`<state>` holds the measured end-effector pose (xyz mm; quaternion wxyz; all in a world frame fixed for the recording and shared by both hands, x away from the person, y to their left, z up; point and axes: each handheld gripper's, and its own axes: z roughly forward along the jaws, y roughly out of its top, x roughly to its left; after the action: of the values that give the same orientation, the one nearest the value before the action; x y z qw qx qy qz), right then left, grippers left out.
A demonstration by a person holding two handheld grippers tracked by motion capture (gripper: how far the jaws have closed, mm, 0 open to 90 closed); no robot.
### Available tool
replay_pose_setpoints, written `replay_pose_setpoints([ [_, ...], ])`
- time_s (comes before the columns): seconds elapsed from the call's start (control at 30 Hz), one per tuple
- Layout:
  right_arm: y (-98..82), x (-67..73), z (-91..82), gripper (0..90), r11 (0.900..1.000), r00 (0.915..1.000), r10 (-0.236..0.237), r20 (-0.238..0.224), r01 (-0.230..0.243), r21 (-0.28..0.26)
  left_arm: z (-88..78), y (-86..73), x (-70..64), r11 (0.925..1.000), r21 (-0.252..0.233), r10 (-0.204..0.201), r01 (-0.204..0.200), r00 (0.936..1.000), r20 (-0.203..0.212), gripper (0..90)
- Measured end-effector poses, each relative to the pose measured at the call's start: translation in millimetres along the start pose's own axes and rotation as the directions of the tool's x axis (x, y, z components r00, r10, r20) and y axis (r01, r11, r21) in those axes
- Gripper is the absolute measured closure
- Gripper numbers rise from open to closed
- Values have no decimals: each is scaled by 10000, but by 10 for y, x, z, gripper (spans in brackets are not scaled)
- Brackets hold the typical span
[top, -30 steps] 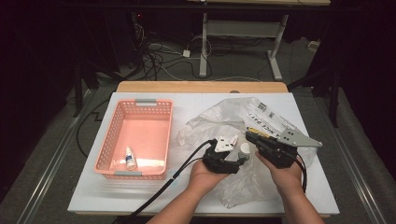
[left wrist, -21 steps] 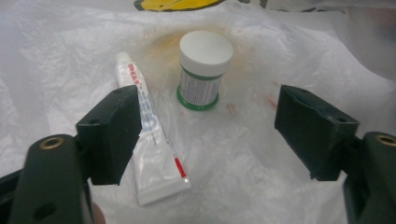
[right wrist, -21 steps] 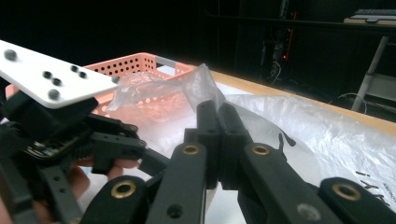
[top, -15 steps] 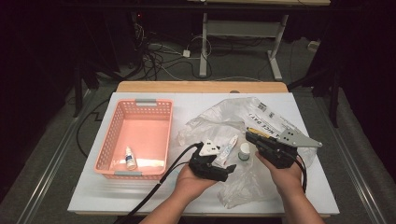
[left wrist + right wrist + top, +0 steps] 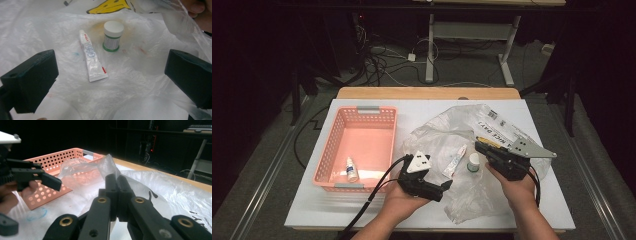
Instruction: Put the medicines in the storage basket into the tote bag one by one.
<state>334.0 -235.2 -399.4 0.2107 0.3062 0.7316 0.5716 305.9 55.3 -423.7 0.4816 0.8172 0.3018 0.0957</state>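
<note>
A crumpled clear plastic bag lies spread on the white table. On it lie a white tube and an upright small white-capped bottle. My left gripper is open and has just been opening; its jaws stand wide, short of the tube and bottle, with nothing between the pads. My right gripper is shut on a fold of the bag, which rises from its tips.
A pink perforated basket stands at the left with a small white bottle lying in it. A printed label shows on the bag at the right. Black cables trail off the table's front edge.
My left gripper has pulled back to the left, away from the small bottle, and its jaws have spread wide. The bottle stays standing on the bag. The right gripper has not moved.
</note>
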Motion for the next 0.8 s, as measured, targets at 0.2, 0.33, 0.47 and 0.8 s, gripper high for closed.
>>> replay_pose_setpoints([
  [0.2, -6, -2, 1, 900, 10000, 10000, -8, -20, 8, 1, -270, -41, 131, 9998, -143, -138, 131, 9988, -478, 0],
  [0.33, -7, -4, -1, 900, 10000, 10000, 44, 22, -44, -11, -448, -98, 255, 9995, -161, -303, 289, 9952, -934, 0],
  [0.47, -13, -2, 7, 900, 10000, 10000, 79, 16, -79, 37, -597, -166, 377, 9984, -133, -559, 547, 9905, -1259, 0],
  [0.8, -20, -14, -2, 900, 9999, 10000, 93, 29, -93, 36, -955, -332, 652, 9947, -196, -1023, 1005, 9680, -2290, 0],
])
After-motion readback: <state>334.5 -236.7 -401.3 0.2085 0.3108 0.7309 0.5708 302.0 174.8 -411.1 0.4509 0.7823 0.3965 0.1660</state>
